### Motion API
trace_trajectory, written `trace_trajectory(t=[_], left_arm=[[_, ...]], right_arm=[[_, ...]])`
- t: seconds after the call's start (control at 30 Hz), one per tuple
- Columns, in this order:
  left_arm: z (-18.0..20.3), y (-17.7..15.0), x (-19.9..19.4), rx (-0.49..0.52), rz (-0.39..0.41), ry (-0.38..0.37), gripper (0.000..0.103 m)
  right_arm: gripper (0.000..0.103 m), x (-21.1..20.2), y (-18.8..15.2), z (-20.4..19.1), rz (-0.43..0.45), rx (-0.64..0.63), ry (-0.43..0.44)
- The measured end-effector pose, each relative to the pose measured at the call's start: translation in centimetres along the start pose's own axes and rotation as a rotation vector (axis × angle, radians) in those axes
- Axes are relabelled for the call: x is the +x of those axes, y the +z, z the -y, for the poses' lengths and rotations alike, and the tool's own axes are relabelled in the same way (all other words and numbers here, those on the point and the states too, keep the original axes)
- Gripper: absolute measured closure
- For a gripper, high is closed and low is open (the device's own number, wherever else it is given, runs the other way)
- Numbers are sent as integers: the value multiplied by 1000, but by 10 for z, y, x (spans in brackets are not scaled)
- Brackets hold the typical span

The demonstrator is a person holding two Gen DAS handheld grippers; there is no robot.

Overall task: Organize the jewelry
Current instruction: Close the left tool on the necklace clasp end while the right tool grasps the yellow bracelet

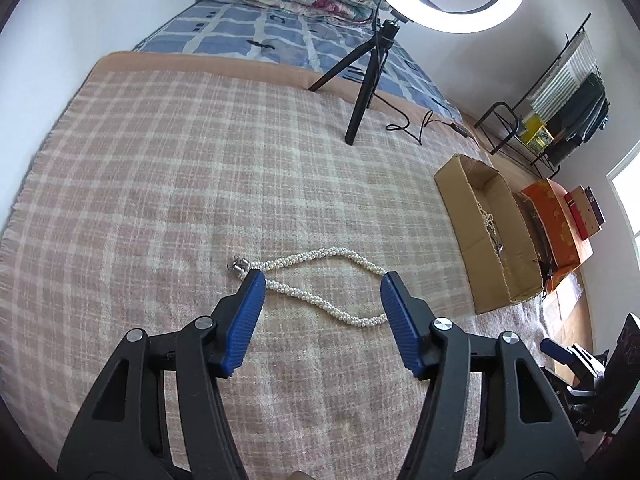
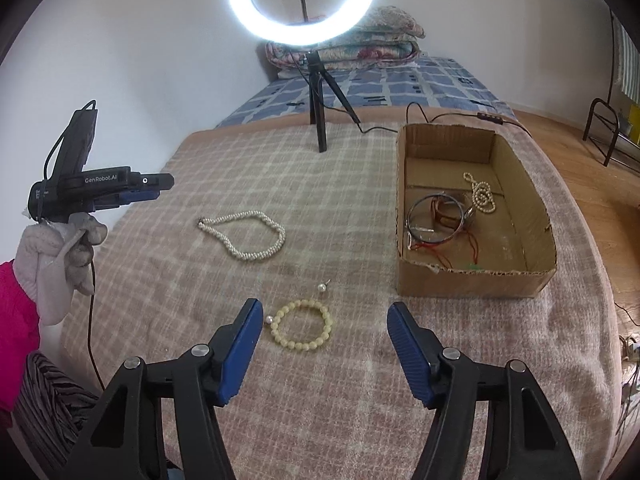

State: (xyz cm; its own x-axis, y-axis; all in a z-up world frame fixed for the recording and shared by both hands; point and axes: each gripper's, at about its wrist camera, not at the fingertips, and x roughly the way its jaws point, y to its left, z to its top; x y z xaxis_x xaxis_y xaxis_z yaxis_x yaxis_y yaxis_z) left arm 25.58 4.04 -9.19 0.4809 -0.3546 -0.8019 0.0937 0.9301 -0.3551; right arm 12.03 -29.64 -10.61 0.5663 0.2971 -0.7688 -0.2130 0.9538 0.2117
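"GenRobot.AI" lettering on the left gripper (image 2: 154, 188) above plaid blanket (image 2: 320, 400)

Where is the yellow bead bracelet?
In the right wrist view, the yellow bead bracelet lies on the checked blanket, between two small pearl earrings, left of the cardboard box.

Twisted white pearl necklace (image 2: 244, 236) lies flat on plaid blanket (image 2: 340, 208) in a loose loop, silver clasp (image 1: 237, 268) at one end, well left of the cardboard box (image 2: 472, 280). Yellow bead bracelet (image 2: 302, 325), closed ring, flat, near the box's front left corner. Two pearl earrings: one (image 2: 322, 287) just above the bracelet, one (image 2: 269, 320) touching its left side. Inside the box: thin pearl strand (image 2: 480, 194), metal bangles (image 2: 436, 218), red cord (image 2: 424, 246), piled together.
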Motion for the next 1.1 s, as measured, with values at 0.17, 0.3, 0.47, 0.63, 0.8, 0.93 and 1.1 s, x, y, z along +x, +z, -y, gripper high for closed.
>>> trace_trajectory(t=[0.17,0.3,0.47,0.63,0.8,0.93,1.1], left_arm=[[-9,0,20,-34,-51,-1,48],[-19,-1,38,-90,-93,12,50],[-34,-7,61,-189,-161,6,55],[-46,-8,78,-278,-187,0,55],[-50,-8,95,-328,-203,10,55],[-43,-4,104,-296,-198,46,55],[-25,-3,114,-198,-180,112,56]], right_arm=[[43,20,-5,7,-61,25,14],[43,35,-12,8,-109,22,17],[52,49,-18,18,-154,62,17],[57,60,-20,27,-179,114,25],[58,67,-22,26,-197,119,33],[58,73,-18,24,-203,126,38],[58,83,-13,24,-209,141,49]])
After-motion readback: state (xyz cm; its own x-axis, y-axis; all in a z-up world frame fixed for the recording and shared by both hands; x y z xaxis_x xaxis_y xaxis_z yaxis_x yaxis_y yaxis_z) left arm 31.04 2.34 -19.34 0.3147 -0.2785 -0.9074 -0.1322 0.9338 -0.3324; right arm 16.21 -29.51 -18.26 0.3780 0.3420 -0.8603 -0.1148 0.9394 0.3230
